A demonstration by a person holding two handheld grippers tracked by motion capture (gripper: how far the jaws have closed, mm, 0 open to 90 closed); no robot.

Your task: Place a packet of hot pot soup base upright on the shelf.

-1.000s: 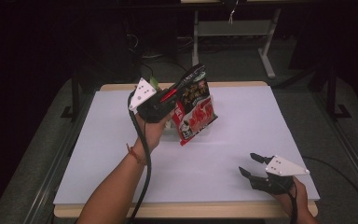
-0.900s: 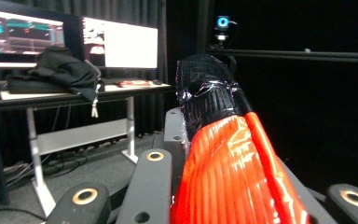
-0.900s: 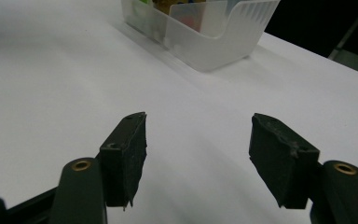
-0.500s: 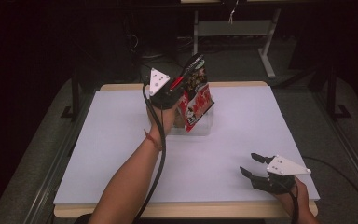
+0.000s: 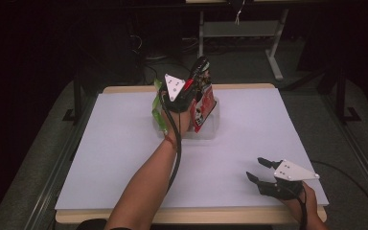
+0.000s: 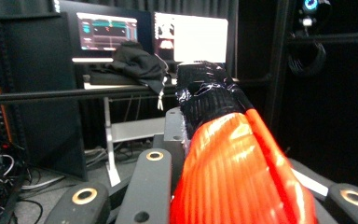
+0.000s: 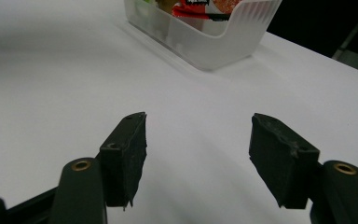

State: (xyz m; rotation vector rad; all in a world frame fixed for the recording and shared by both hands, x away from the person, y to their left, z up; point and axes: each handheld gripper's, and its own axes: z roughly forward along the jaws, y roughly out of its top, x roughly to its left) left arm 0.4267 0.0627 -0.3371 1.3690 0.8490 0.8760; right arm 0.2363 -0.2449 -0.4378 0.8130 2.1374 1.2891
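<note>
My left gripper (image 5: 192, 87) is shut on the top of a red snack bag (image 5: 202, 103), which stands nearly upright in a clear plastic bin (image 5: 212, 127) at the far middle of the table. In the left gripper view the crinkled red bag (image 6: 237, 173) sits between the jaws, against a tape-wrapped fingertip (image 6: 204, 95). A green packet (image 5: 158, 108) leans in the bin's left side. My right gripper (image 5: 258, 168) rests near the front right corner, open, with nothing between its fingers. The right gripper (image 7: 198, 154) looks toward the bin (image 7: 214, 49) with the red bag (image 7: 195, 10) inside.
The white table top (image 5: 100, 153) has free room left and right of the bin. Beyond the far edge stand a metal desk frame (image 5: 239, 31), cables and, in the left gripper view, two monitors (image 6: 107, 31) with a dark cloth (image 6: 137, 63).
The left hand has carried the red bag to the right and a little down, and the bag now stands more upright in the bin. The right gripper has kept still.
</note>
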